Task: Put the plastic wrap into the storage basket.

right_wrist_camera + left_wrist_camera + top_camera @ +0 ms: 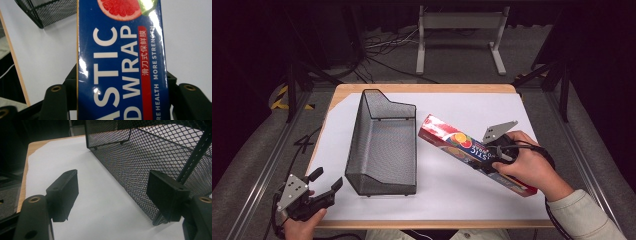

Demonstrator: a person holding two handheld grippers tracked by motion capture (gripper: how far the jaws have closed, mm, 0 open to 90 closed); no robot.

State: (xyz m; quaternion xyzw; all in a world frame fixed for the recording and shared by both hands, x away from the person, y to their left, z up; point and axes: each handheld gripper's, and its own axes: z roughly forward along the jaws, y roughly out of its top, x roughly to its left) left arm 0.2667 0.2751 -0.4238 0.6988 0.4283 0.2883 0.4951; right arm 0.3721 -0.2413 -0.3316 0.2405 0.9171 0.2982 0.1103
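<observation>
Across the middle of the high view lies the table [512,107], covered by a white sheet, its wooden edge showing at the top. Left of centre on it stands the black wire-mesh basket [382,150], long and open-topped, running from the upper middle of the frame toward the lower middle. Right of the basket, the plastic wrap box [452,142] slants from the centre down toward the lower right, blue and red with citrus fruit printed on it, its upper end close to the basket's right wall but apart from it. The right gripper [492,159] pinches this box across its width; in the right gripper view the jaws press on both long edges of the box [120,62]. At the lower left of the high view, the left gripper [326,184] rests near the basket's near corner, its jaws spread with nothing between them, as the left gripper view confirms with the mesh wall [150,157] just beyond.

The step in hand appears to be carrying the box toward the basket. Next, the box likely needs turning to line up with the basket's length, then lowering inside without catching the rim.
</observation>
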